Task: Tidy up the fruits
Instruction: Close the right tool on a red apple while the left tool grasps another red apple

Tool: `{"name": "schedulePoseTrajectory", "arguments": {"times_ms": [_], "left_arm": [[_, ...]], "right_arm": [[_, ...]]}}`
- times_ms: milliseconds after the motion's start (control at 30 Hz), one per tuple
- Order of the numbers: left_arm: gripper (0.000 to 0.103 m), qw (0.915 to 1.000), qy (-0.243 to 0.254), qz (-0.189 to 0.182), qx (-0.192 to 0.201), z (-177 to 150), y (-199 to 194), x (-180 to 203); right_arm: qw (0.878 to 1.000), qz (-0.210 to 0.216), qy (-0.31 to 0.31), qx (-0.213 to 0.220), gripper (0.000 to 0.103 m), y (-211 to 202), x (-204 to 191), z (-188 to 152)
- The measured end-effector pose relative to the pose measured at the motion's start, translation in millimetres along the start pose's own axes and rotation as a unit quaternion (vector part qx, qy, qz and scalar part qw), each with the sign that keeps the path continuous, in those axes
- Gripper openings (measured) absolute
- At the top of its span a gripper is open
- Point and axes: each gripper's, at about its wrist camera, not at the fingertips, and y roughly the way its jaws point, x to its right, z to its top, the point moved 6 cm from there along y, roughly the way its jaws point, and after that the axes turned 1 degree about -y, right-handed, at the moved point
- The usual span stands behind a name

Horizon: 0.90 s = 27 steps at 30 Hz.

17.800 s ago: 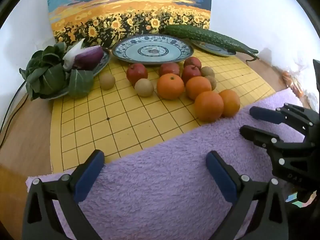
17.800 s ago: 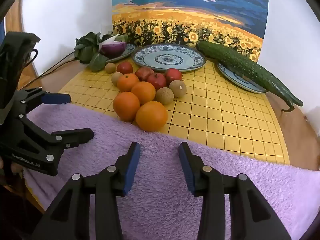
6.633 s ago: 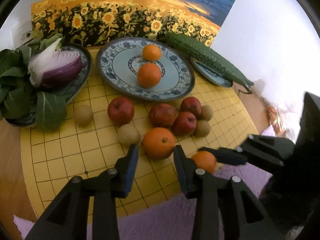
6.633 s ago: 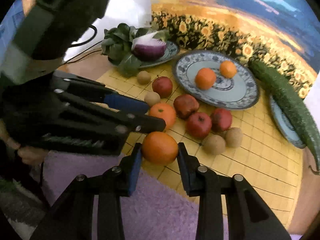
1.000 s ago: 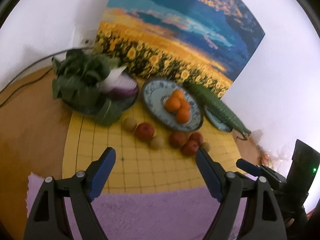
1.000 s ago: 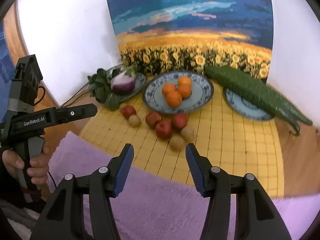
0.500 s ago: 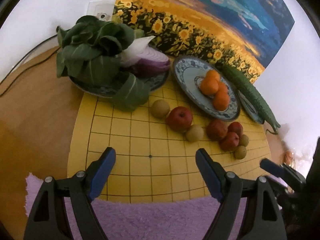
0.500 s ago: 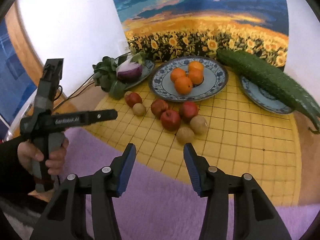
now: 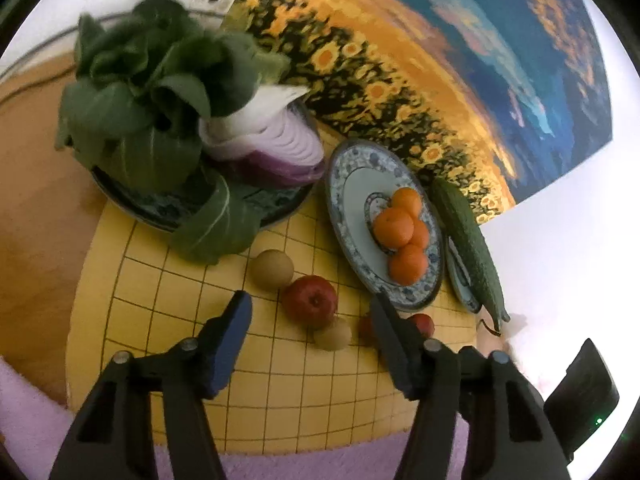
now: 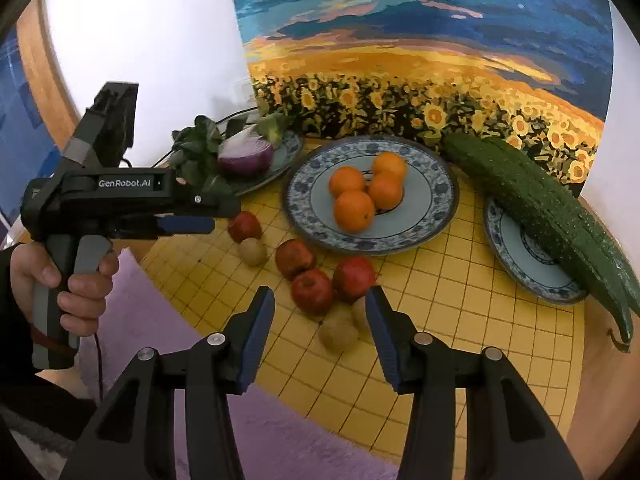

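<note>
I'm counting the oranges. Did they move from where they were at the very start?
Yes. The four oranges now sit on the big blue plate, no longer on the yellow board near the purple towel.

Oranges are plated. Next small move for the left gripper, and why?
Probably ease the left gripper down onto the near red apple. Its jaws are closing with nothing gripped yet, that apple sits just beyond its tips, and the four oranges already rest on the big plate.

Colours on the yellow gridded board (image 10: pixel 460 300)

Orange fruit (image 10: pixel 354 210) is held by a blue-patterned plate (image 10: pixel 436 200); red apples (image 10: pixel 312 292) are seen beside it.
</note>
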Motion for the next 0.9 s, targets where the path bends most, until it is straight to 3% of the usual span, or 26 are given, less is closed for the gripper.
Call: {"name": "schedulePoseTrajectory", "arguments": {"times_ms": [100,300,467,700,733,800,900], "left_arm": [[0.051,0.9993,-0.029,-0.019,-0.013,-2,7,-6],[0.042,0.9984,-0.041,-0.038,-0.010,0,10,-3],[0.033,0.9982,-0.046,-0.036,-0.010,2,11,-7],[0.033,0.9990,-0.015,-0.037,-0.018,-6,13,0],[0.033,0.9991,-0.007,-0.037,-0.018,-9,12,3],[0.033,0.9992,0.008,-0.035,-0.016,-13,10,8],[0.033,0.9990,0.028,-0.033,-0.009,-19,3,16]], "right_arm": [[1.000,-0.002,0.029,-0.010,0.049,8,14,2],[0.996,0.028,0.087,-0.017,0.049,18,32,8],[0.991,0.048,0.113,-0.045,0.049,35,32,5],[0.989,0.067,0.129,-0.041,0.049,43,34,11],[0.988,0.068,0.131,-0.041,0.048,45,35,12],[0.988,0.066,0.136,-0.041,0.035,48,37,13],[0.983,0.072,0.163,-0.049,0.032,54,43,9]]}}
